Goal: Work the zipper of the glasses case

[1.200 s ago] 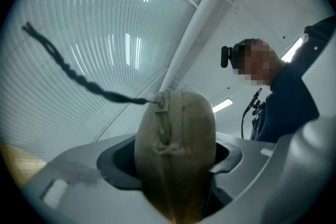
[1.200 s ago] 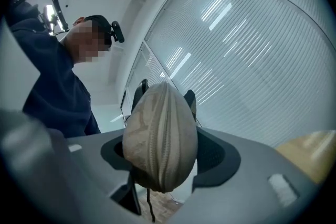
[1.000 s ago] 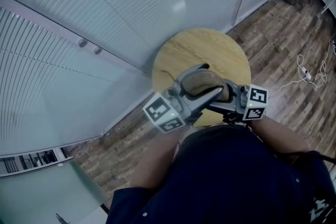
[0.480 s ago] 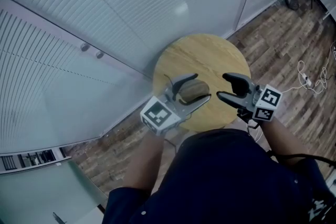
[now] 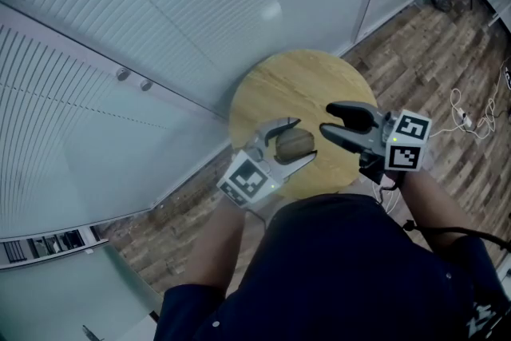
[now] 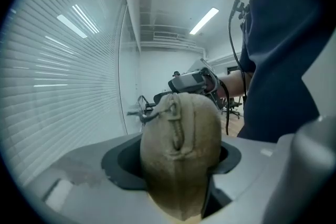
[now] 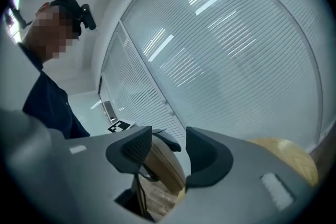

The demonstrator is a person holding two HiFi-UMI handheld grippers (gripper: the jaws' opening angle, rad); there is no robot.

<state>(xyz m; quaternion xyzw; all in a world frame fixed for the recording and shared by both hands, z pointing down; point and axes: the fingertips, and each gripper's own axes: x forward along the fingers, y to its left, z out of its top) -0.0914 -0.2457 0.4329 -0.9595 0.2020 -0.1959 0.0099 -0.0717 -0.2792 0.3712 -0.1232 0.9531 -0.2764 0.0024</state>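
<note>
Got the left tongs point(image 5: 302, 140) clamped round the tan glasses case point(image 6: 181, 149), zipper seam facing that camera, over the near side of the round wooden desk point(image 5: 287, 84). Got the right tongs point(image 5: 326, 119) partway apart, just been closing, aimed at the case's end. Can see the case in the gap, but no pad pressing on it. Plank floor point(image 5: 447, 52) below.
</note>
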